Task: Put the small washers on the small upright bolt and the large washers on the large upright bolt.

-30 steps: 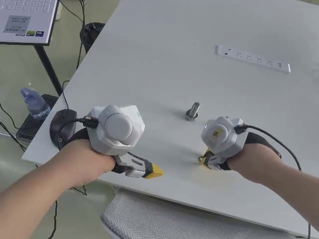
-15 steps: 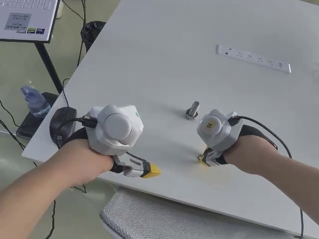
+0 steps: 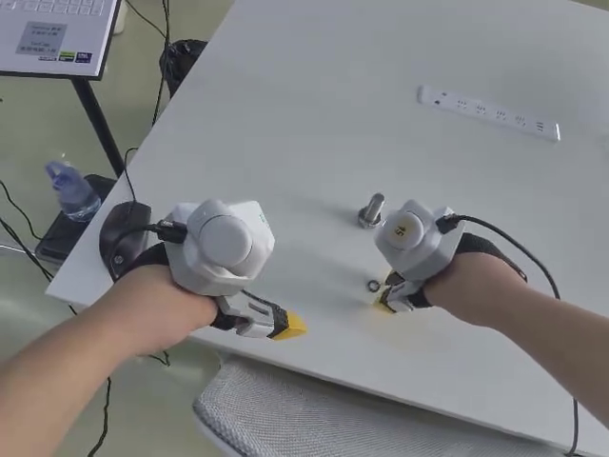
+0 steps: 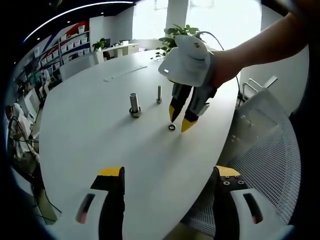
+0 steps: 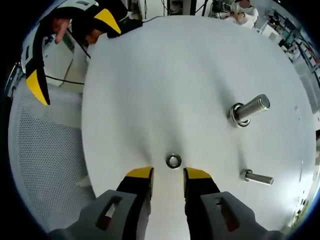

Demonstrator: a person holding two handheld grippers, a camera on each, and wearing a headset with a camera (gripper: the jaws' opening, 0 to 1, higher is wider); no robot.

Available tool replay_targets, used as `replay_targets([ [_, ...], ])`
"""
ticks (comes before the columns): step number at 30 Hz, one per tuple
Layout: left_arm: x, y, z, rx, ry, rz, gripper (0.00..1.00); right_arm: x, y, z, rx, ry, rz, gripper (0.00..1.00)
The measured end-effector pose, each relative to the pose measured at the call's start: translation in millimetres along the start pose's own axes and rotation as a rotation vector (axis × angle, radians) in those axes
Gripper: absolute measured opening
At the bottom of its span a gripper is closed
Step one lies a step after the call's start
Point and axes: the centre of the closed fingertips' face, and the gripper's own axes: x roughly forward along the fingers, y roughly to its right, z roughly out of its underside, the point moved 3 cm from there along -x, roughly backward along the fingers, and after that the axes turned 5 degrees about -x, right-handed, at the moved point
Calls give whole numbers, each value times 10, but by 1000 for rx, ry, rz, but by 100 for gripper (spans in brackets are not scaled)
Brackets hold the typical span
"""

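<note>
The right gripper (image 5: 167, 175) has its two yellow-tipped jaws a little apart with nothing between them. The small shiny metal ring washer (image 5: 173, 161) lies flat on the white table (image 3: 314, 114), just in front of those tips. The left gripper (image 4: 169, 175) sits near the table edge, jaws wide apart and empty. The thick silver upright bolt (image 5: 247, 111) and the thin silver upright bolt (image 5: 257, 177) stand close by. I think the washer could slide away or flip up if the jaws pinch it badly, because it is so thin and the table is smooth. A moment ago the right gripper hid the washer from above; now it shows beside the tips.
</note>
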Motion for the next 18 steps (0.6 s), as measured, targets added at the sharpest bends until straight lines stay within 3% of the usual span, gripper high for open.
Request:
replay_targets([
  [6, -7, 2, 31, -3, -5, 0, 71, 30, 25, -26, 1, -23, -3, 23],
  [18, -23, 14, 51, -11, 1, -4, 71, 40, 52, -36, 13, -20, 10, 20],
])
